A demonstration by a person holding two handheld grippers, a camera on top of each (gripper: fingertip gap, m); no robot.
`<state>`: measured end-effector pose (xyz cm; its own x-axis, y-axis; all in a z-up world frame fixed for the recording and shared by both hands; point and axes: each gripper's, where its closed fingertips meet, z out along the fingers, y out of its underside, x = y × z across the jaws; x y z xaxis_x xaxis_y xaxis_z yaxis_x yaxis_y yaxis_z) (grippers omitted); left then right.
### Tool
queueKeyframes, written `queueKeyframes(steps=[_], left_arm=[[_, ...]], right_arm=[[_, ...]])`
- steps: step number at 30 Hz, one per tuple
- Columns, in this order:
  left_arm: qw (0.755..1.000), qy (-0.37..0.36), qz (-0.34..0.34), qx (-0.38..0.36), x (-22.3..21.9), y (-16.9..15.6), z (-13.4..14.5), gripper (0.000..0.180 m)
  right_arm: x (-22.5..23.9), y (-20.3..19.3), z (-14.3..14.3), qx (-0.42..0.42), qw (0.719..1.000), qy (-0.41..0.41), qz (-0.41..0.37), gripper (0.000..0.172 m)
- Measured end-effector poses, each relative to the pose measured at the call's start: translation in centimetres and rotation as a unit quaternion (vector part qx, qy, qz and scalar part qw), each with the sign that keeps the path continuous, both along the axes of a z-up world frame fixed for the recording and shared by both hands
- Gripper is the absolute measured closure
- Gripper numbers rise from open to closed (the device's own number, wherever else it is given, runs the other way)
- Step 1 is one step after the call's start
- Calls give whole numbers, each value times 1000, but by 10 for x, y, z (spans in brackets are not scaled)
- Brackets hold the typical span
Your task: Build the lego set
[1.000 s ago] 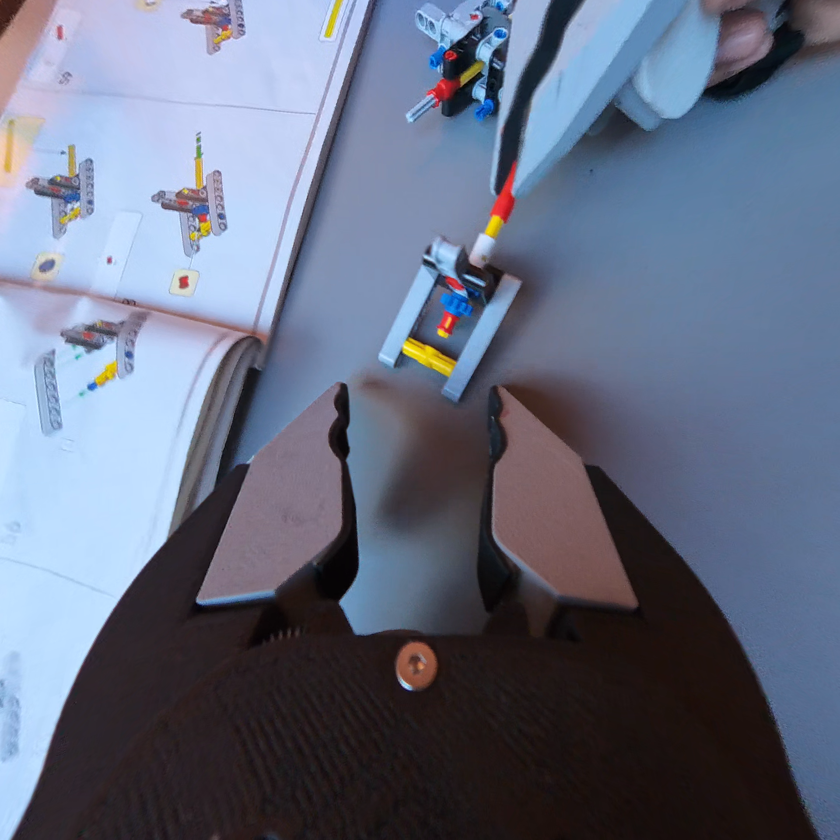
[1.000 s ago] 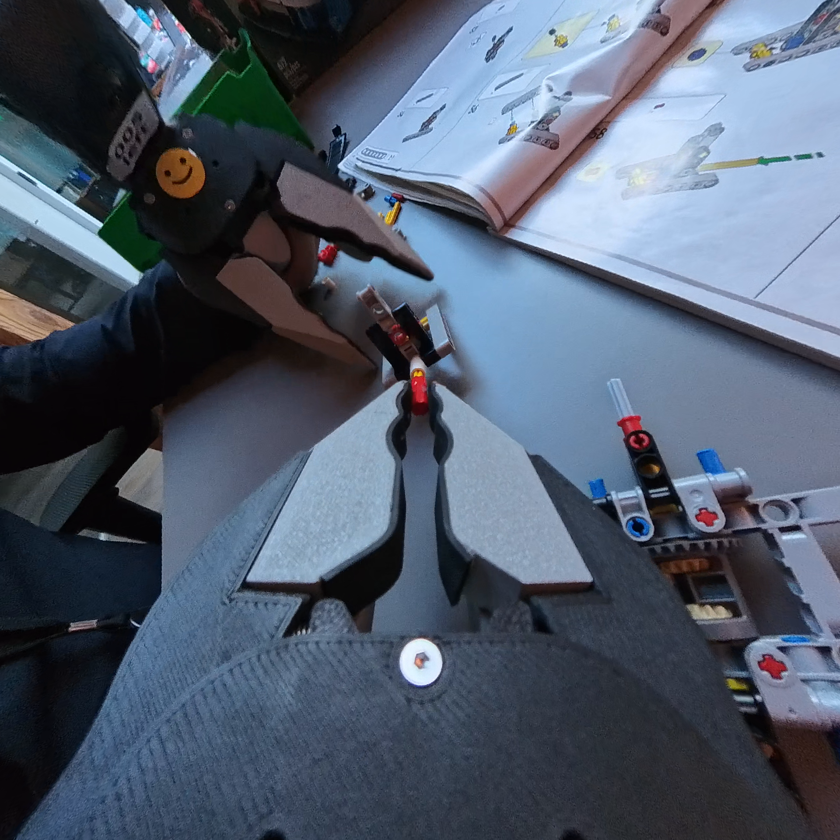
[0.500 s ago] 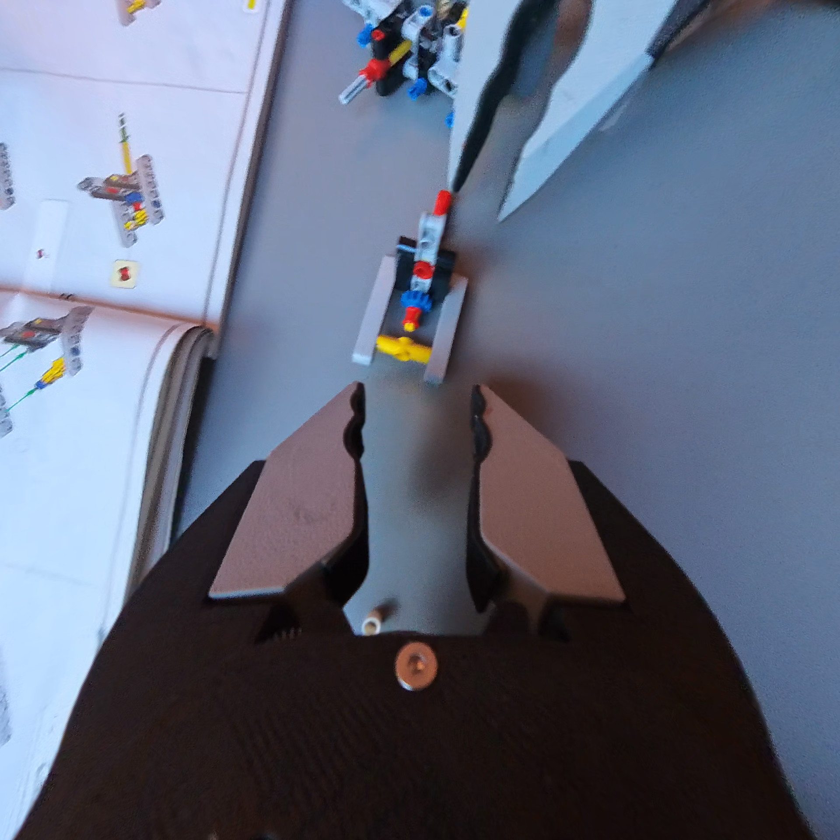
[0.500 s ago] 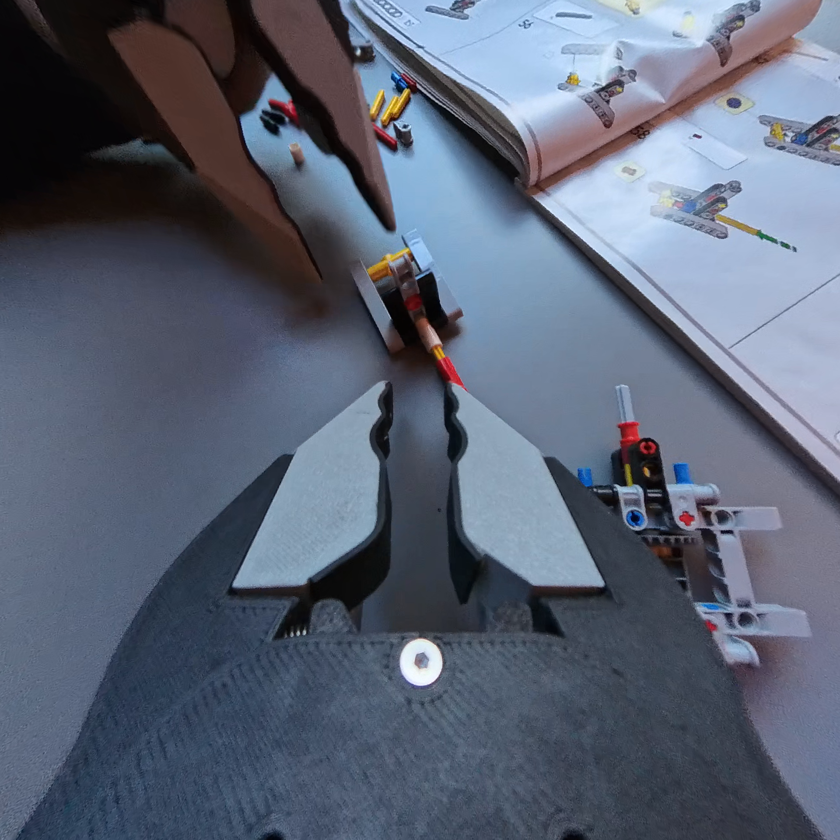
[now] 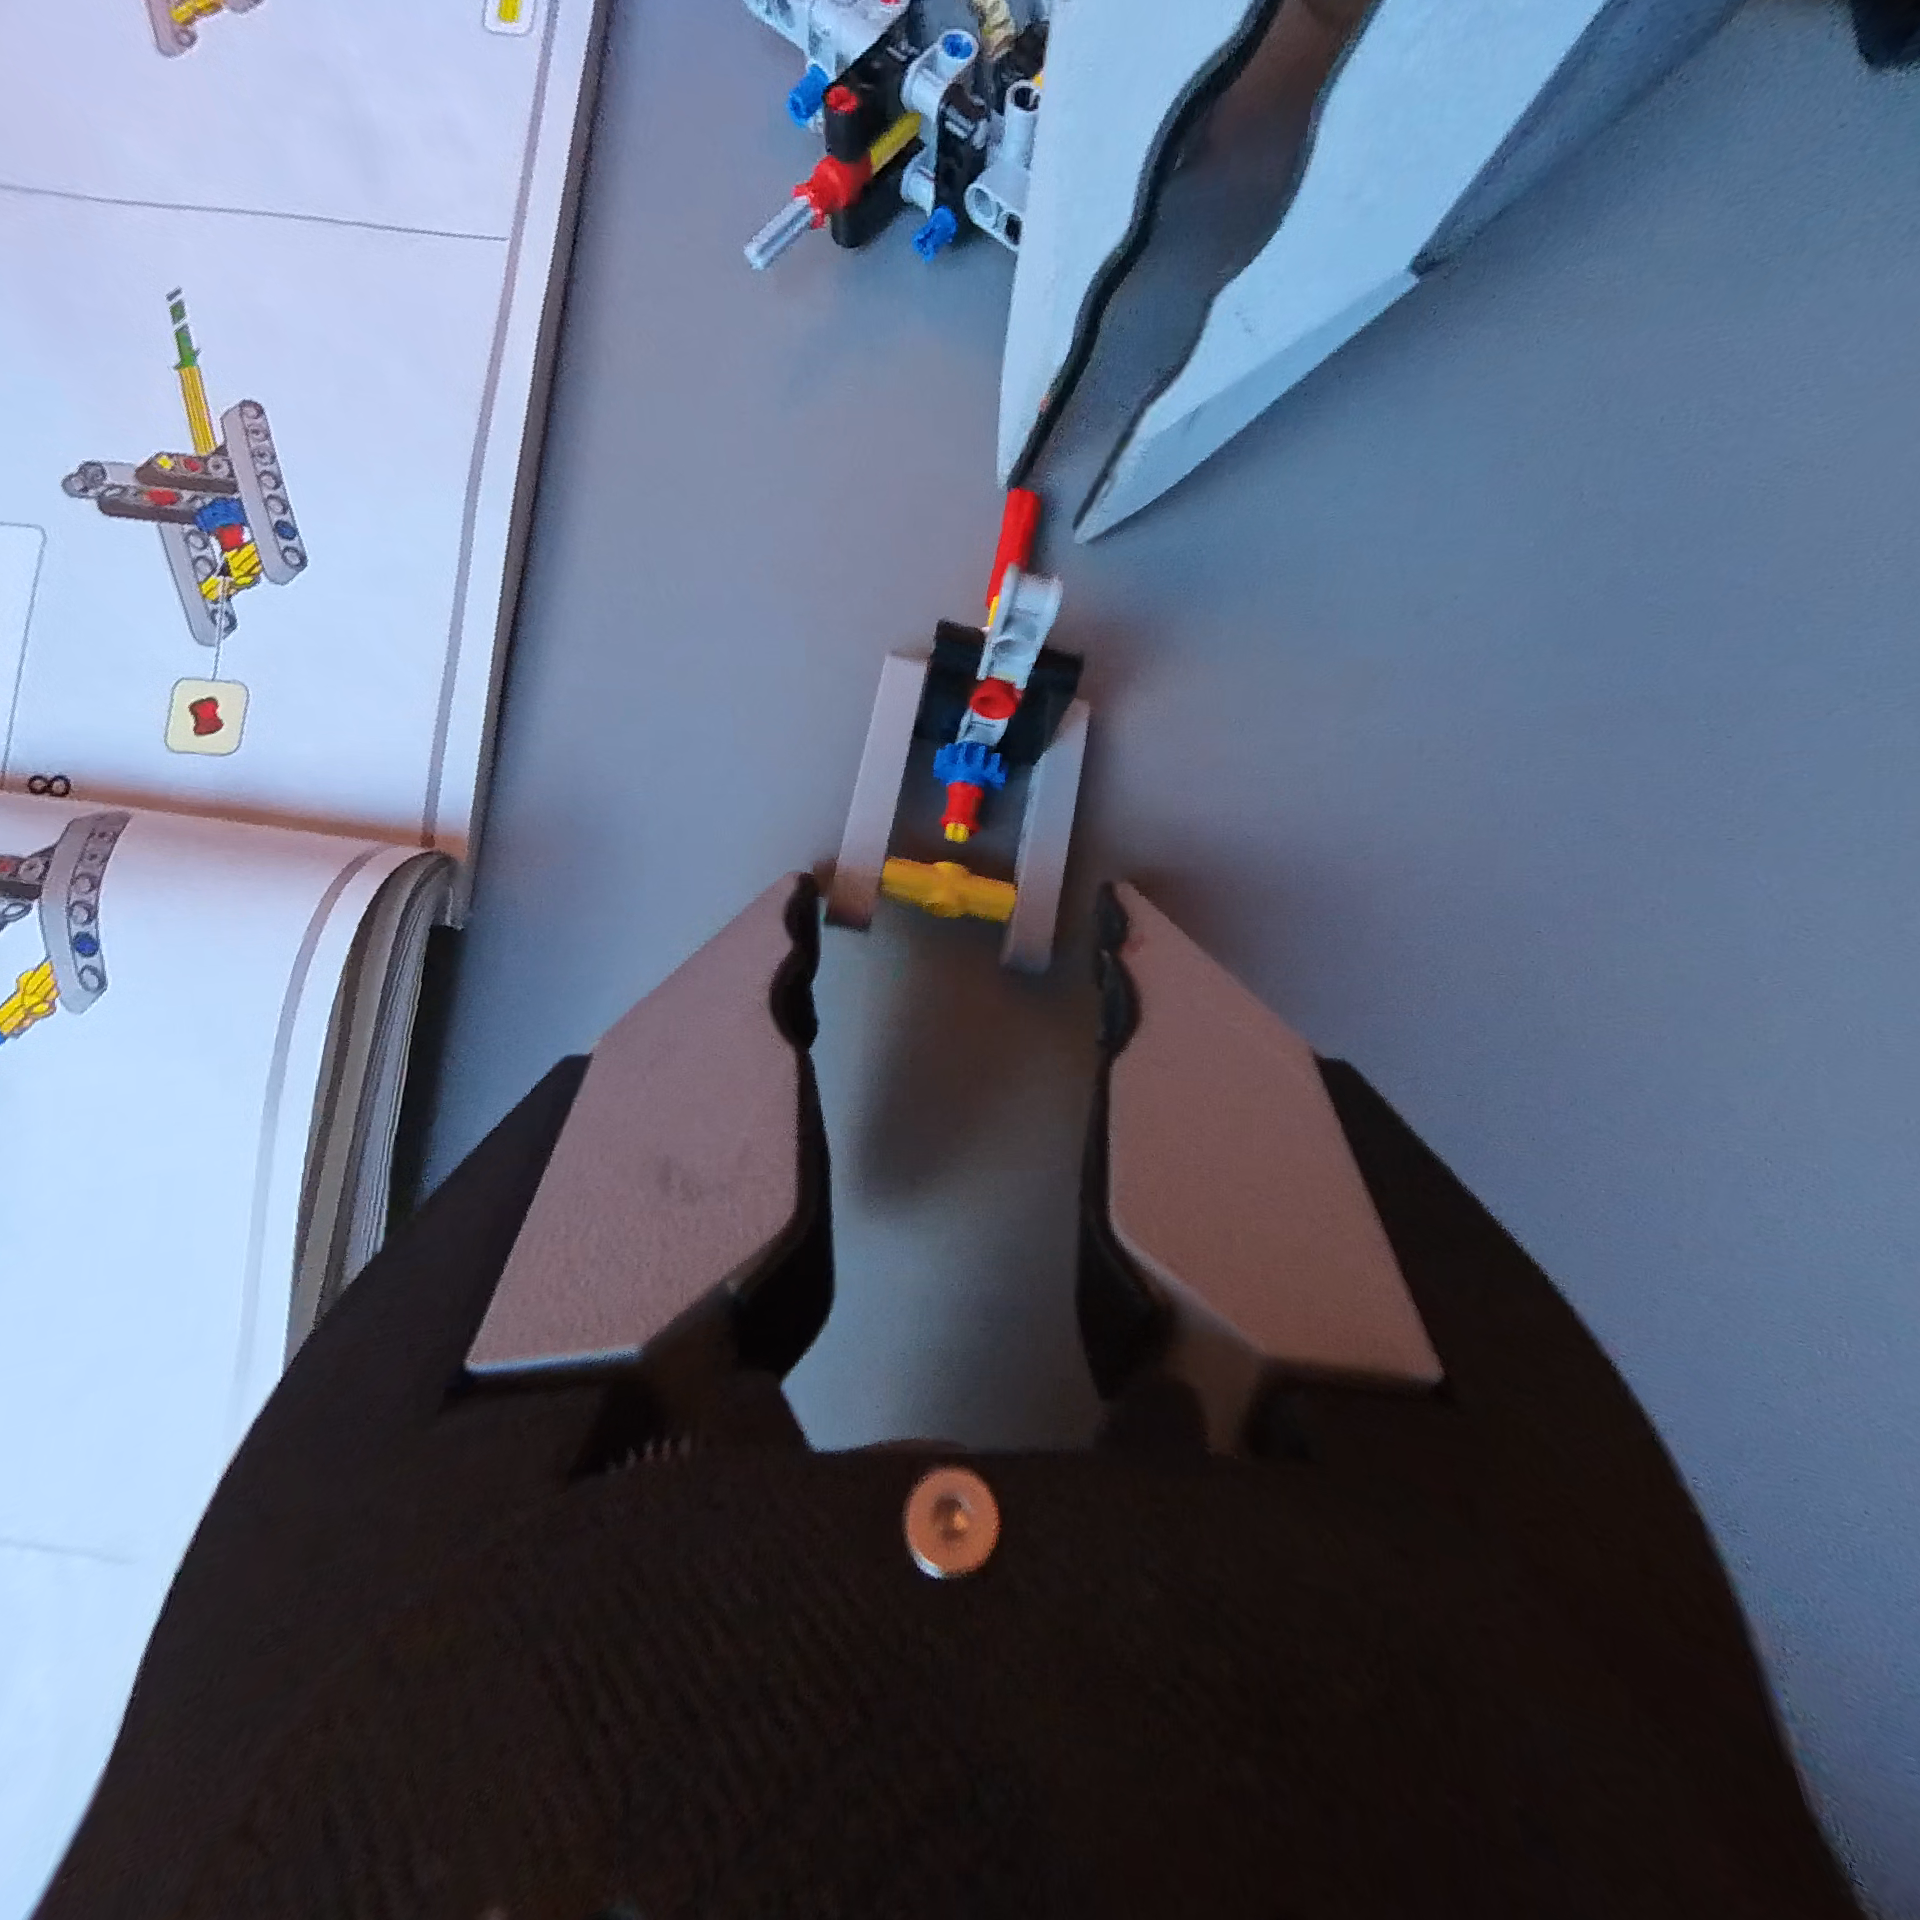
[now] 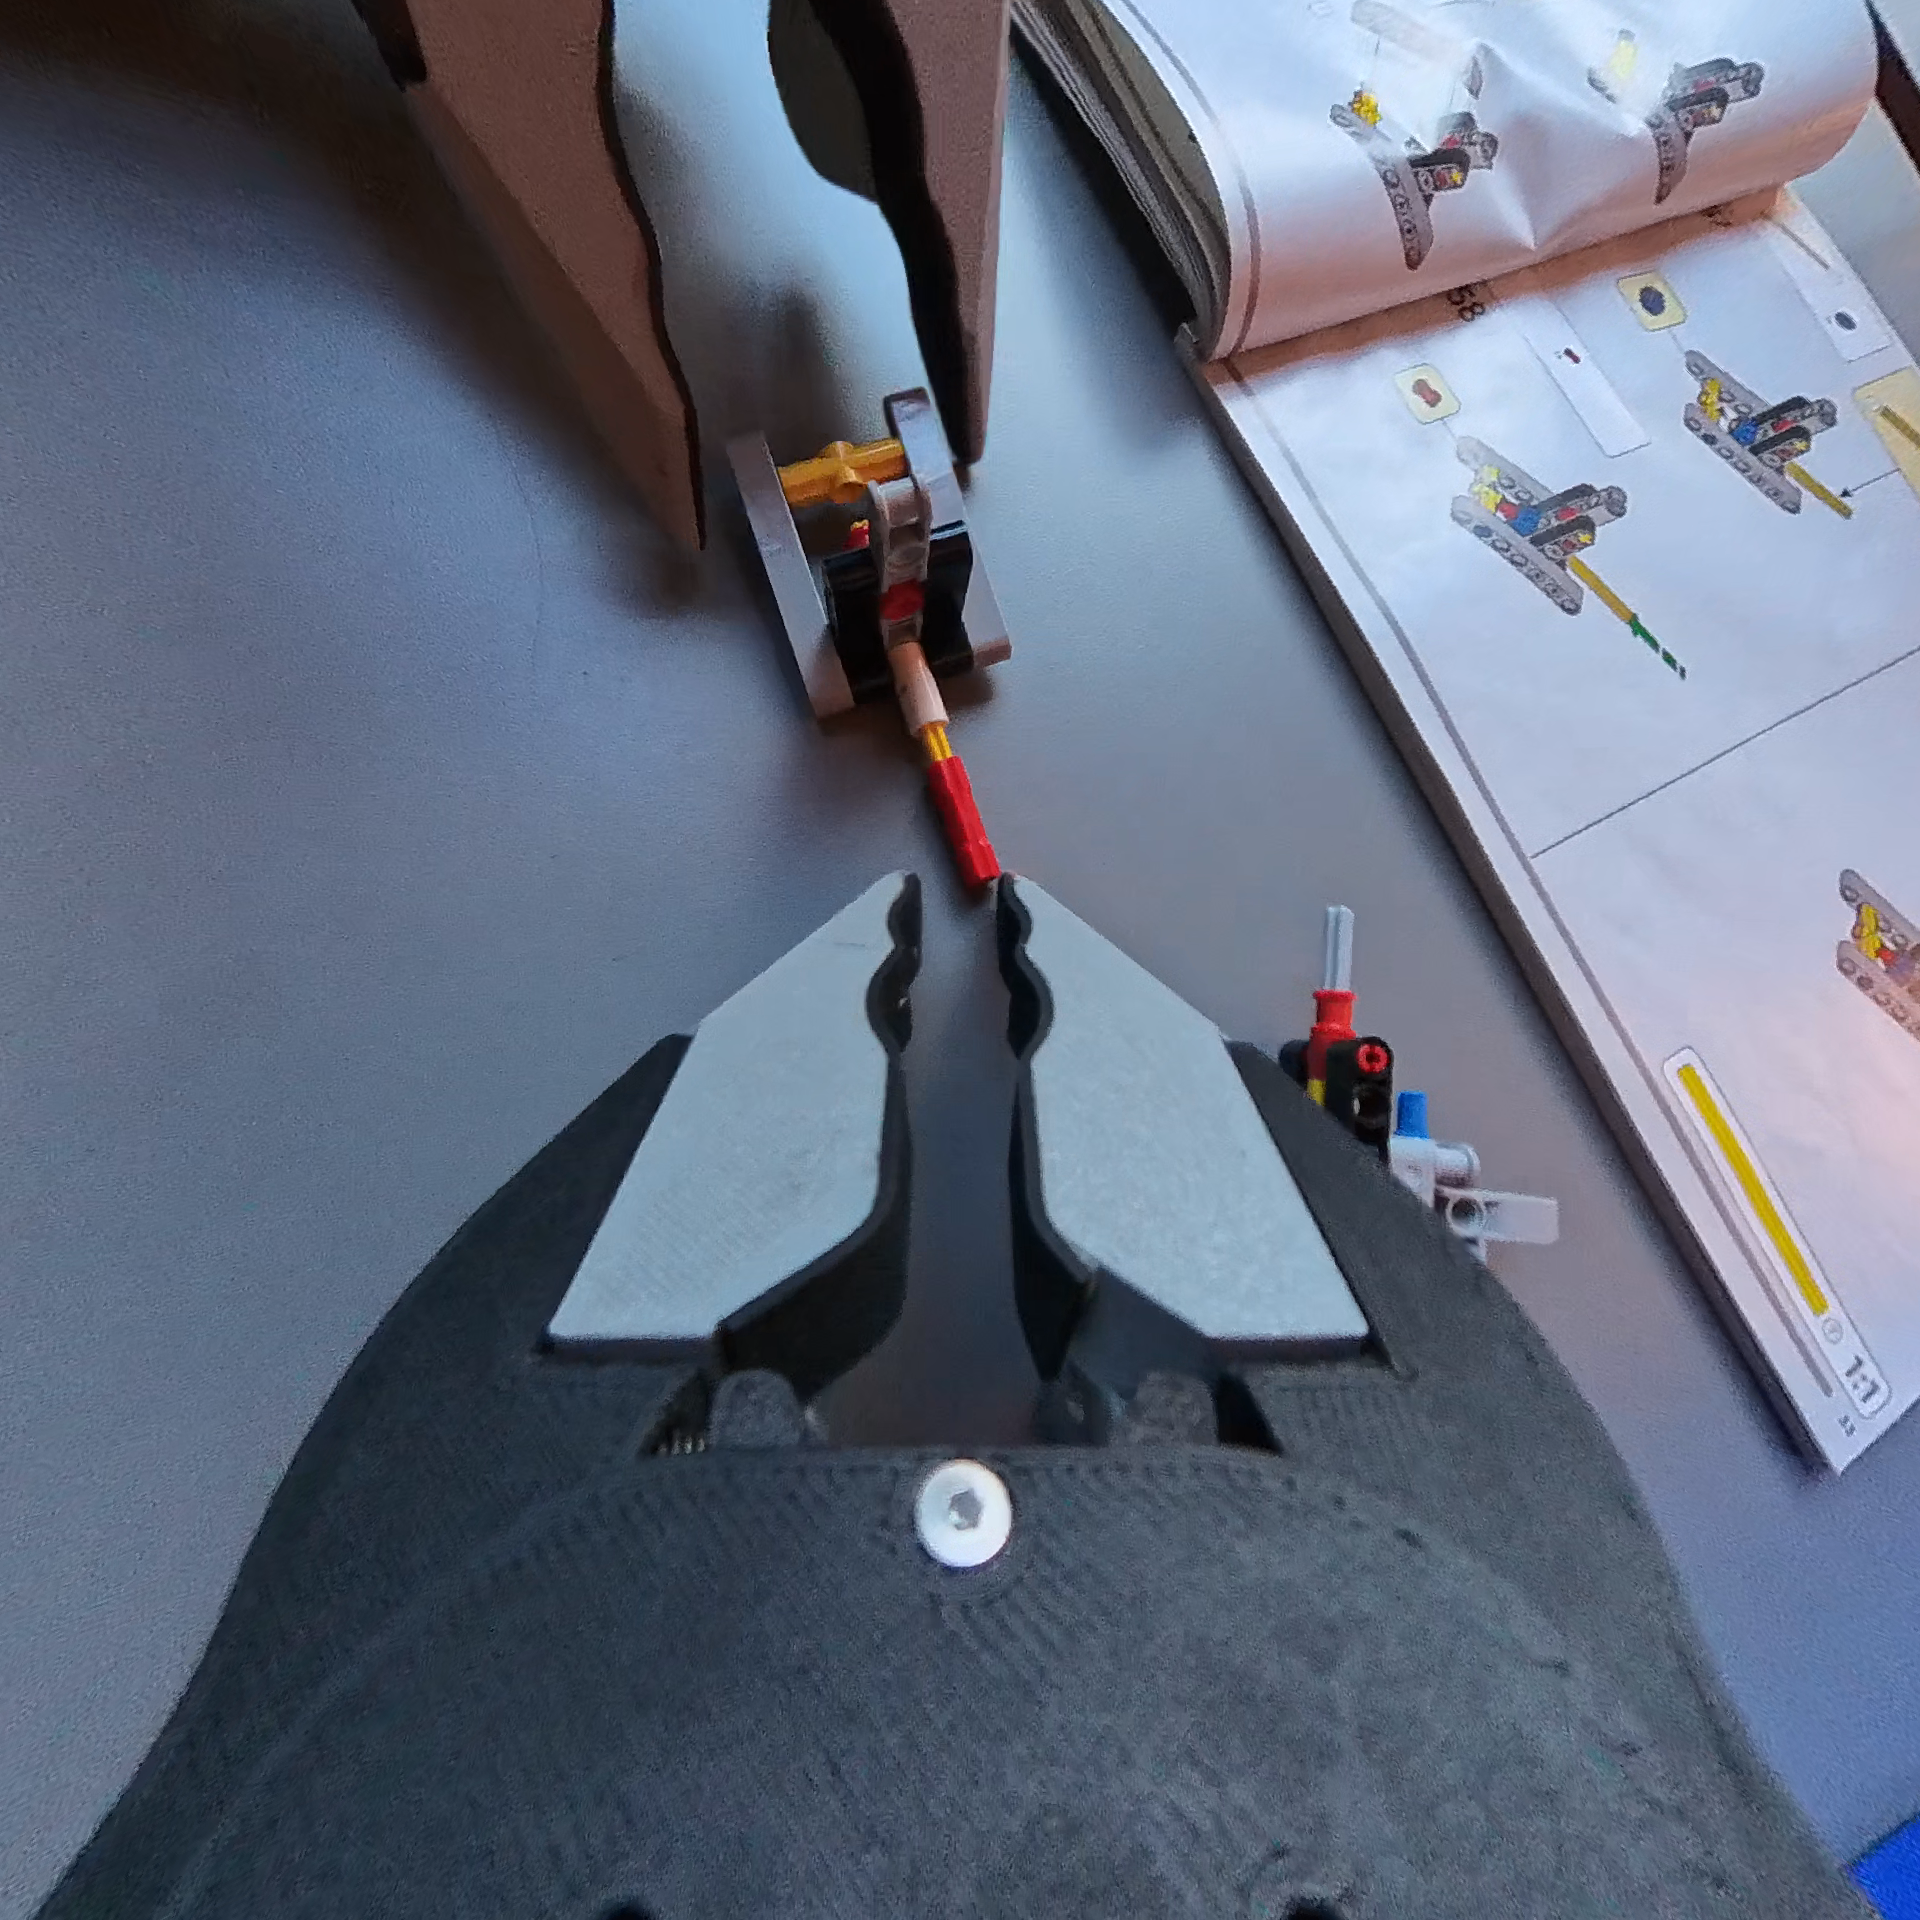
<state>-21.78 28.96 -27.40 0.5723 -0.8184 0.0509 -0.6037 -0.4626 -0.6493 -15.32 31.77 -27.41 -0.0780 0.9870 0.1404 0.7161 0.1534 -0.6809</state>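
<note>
Landmark: the small brick frame (image 5: 961,790) lying on the grey table (image 5: 1455,935).

Count: one open instruction booklet (image 5: 239,416), two brick assemblies, two grippers.

Left of the frame, the booklet is lying open, its right edge and thick page stack running alongside a narrow strip of bare table. Beyond the frame and slightly left, the larger brick assembly (image 5: 914,135) is sitting near the booklet's edge.

The frame itself is showing two grey side beams, one yellow cross-axle (image 5: 945,891), one blue gear (image 5: 968,767), and one long axle with a red sleeve (image 6: 961,816) sticking out the far end.

The left gripper (image 5: 956,914) is standing spread wide, its tips just outside the two grey beams at the yellow-axle end; a gap is showing at the right beam, and contact at the left beam cannot be told.

The right gripper (image 6: 958,894) is standing narrowly apart, nothing between the pads; the red sleeve's end is sitting at its right fingertip (image 6: 1013,904).

Right of the frame, the table is lying open and bare to the picture's edge.
</note>
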Motion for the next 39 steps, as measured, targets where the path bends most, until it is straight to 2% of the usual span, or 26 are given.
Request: queueKeyframes(steps=[3,13,25,39], left_arm=[[1000,7,-14,21,2,-2,-1,138],[997,-27,-63,40,4,-17,0,138],[996,-30,-69,39,5,-18,0,139],[997,-29,-67,40,5,-18,0,139]], right_arm=[[-2,-3,-1,-23,1000,4,8,170],[-2,-24,0,-45,998,19,49,171],[-1,-27,-1,-69,997,15,40,171],[-4,-27,0,-47,998,17,41,171]])
